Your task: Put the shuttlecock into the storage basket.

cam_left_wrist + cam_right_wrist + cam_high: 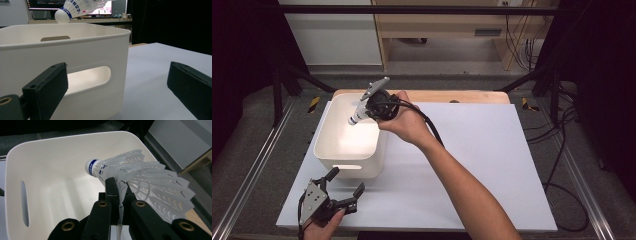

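We hold a white shuttlecock (pixel 140 180) in our right gripper (pixel 371 106), its jaws pinched tight on the feathered skirt, the cork nose pointing ahead and slightly down. Directly beneath that gripper sits a white plastic bin (pixel 328 131), open at the top, with cut-out handles in its walls. In the right gripper view the cork hangs above the bin's bare floor, well inside the rim.

To finish this step well, we judge it best to lower the gripper a little so the shuttlecock drops a short way, then part the jaws cleanly. The thin feathers could snag on a pad, so a full opening seems wiser than a slight one. We should keep clear of the far wall ahead of the gripper.

Our left gripper (pixel 343 192) rests on the white table cover (pixel 492 150) with its jaws spread wide and nothing between them. The bin's near wall stands just ahead of it, not touching.
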Available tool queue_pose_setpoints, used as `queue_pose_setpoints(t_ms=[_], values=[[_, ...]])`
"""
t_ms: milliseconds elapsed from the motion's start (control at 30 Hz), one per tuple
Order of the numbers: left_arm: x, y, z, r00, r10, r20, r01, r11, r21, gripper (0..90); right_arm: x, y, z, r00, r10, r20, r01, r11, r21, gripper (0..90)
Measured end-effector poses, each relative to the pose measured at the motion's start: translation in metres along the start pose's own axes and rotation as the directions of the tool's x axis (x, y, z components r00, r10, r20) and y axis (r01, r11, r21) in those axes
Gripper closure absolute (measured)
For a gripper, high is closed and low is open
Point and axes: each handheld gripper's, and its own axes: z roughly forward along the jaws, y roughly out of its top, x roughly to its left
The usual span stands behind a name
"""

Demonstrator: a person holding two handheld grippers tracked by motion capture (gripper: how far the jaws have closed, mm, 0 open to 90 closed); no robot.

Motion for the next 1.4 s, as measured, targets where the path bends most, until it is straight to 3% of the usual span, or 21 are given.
queue_pose_setpoints(t_ms=[1400], values=[[0.000,0.001,-0.002,1.0000,0.001,-0.004,-0.001,1.0000,-0.003,3.4,0.012,-0.006,0.036,0.9988,-0.029,-0.039,0.032,0.998,0.060,89.1]])
